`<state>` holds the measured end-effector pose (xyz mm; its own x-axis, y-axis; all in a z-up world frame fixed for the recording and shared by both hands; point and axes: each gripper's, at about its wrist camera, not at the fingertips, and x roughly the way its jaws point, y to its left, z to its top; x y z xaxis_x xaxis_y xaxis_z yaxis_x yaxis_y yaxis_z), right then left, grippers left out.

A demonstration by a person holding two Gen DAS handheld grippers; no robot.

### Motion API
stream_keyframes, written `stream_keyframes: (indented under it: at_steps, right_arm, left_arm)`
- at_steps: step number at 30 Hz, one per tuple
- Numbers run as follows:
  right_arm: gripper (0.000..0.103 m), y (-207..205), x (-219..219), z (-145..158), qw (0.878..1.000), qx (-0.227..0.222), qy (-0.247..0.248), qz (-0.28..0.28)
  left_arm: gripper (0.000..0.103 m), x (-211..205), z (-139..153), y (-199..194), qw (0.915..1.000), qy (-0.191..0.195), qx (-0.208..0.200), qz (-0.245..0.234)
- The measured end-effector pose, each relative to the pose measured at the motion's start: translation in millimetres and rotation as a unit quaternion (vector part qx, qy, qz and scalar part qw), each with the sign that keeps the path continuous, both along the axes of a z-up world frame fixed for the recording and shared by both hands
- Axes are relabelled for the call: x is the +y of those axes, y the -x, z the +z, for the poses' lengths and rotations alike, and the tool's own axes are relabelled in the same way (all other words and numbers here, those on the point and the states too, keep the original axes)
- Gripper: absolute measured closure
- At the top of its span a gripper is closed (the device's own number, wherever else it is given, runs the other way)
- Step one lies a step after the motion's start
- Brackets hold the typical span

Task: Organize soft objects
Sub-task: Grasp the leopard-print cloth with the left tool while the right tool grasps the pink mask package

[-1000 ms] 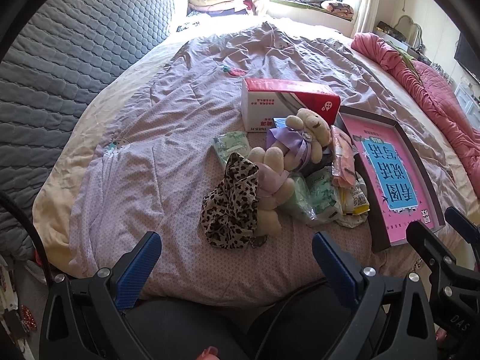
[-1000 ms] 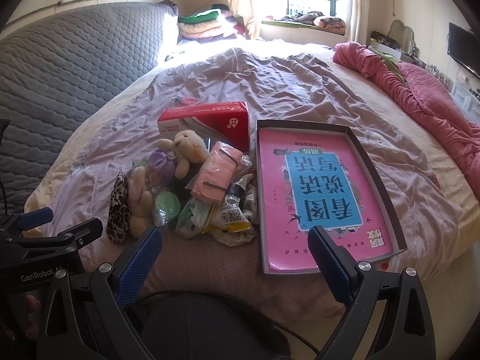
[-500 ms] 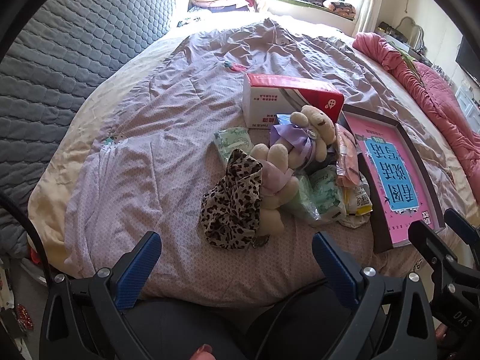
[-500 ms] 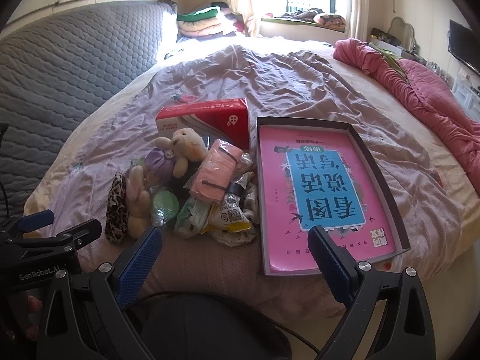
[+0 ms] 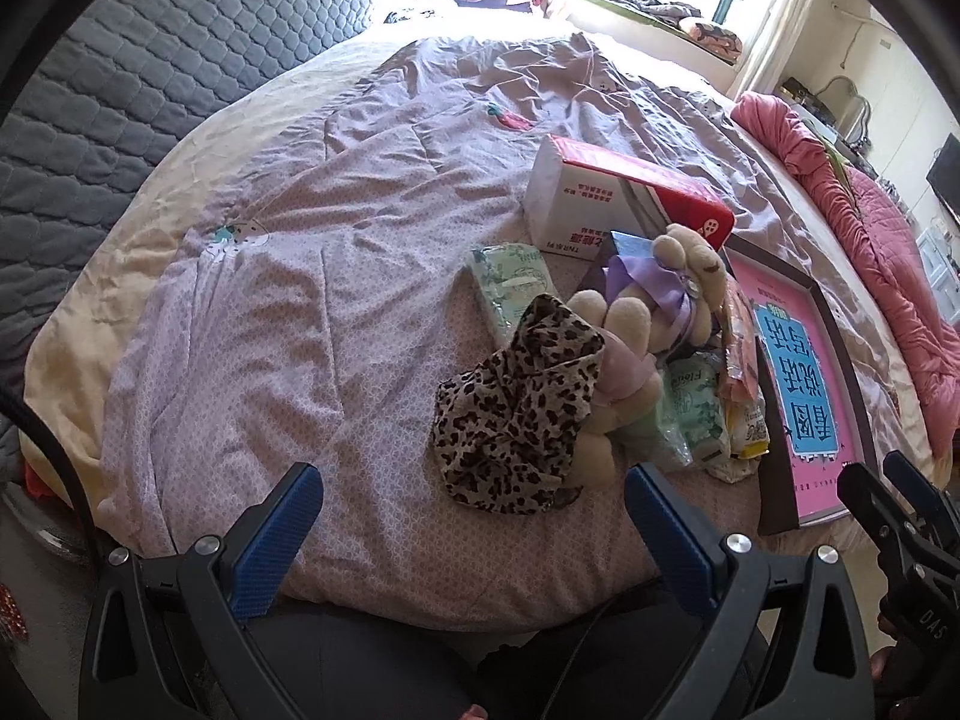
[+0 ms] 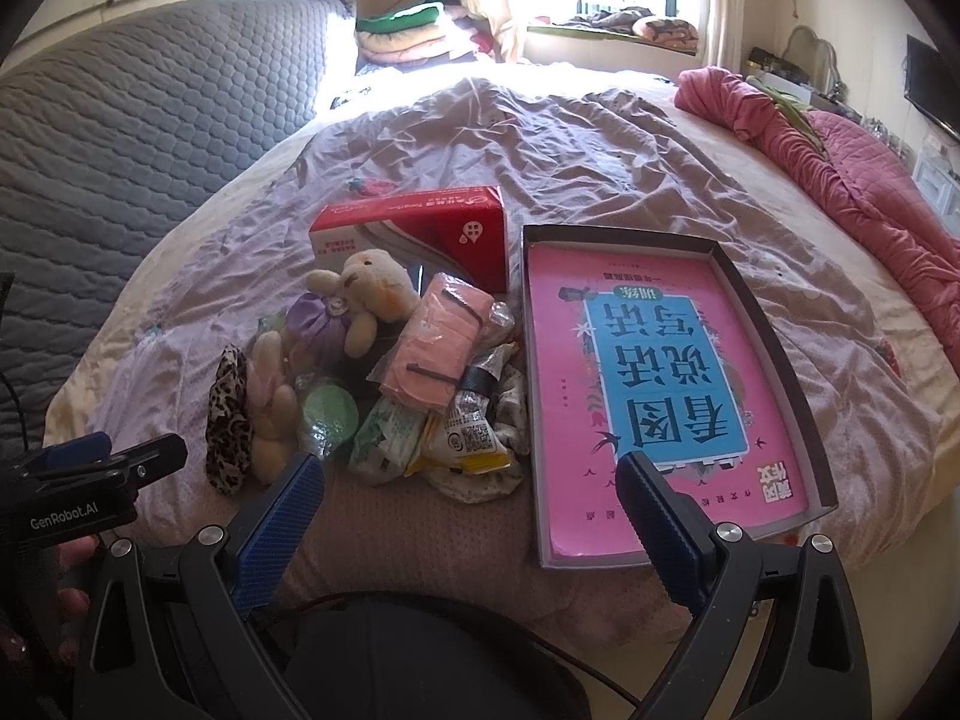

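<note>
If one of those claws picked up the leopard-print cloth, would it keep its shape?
Probably not. The leopard-print cloth lies crumpled in soft folds against the plush bunny, so it would likely droop and hang. It looks thin, probably light. A pinch might catch just one fold.

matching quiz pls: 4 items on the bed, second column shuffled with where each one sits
Things:
1. leopard-print fabric pouch
2. red and white cardboard tissue box
3. pink and blue book
4. beige plush bunny in a purple dress

Places:
A. lying inside the shallow grey box lid
B. at the pile's far end, behind the plush toy
C. left end of the pile, leaning on a second plush toy
D. on top of the pile, just in front of the tissue box

Pairs: 1-C, 2-B, 3-A, 4-D
</note>
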<state>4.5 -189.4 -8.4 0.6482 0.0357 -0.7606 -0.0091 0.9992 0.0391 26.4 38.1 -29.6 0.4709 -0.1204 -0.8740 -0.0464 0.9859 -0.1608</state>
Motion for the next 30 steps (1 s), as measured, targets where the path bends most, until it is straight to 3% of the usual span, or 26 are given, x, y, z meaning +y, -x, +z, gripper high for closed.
stream_keyframes:
  at_steps: [11,16,18,25,30]
  right_arm:
    - [0.005,-25,0,-13,1.000,0.018,-0.006,0.001]
    - [0.005,-46,-4,-16,1.000,0.024,-0.017,-0.005]
    - [0.005,-56,-6,-18,0.999,0.030,-0.021,-0.010]
    - [0.005,-90,0,-30,0.998,0.053,-0.045,0.003]
    - [0.011,-105,4,-36,0.997,0.054,-0.052,0.009]
  left_arm:
    - [0.004,9,-24,-22,0.9972,0.070,0.018,-0.018]
    - [0.015,3,-35,-34,0.9954,0.088,0.026,-0.029]
    - [0.025,3,-38,-37,0.9949,0.093,0.023,-0.031]
    - [0.038,3,-46,-45,0.9920,0.113,0.023,-0.051]
    - [0.052,2,-52,-52,0.9879,0.139,0.029,-0.062]
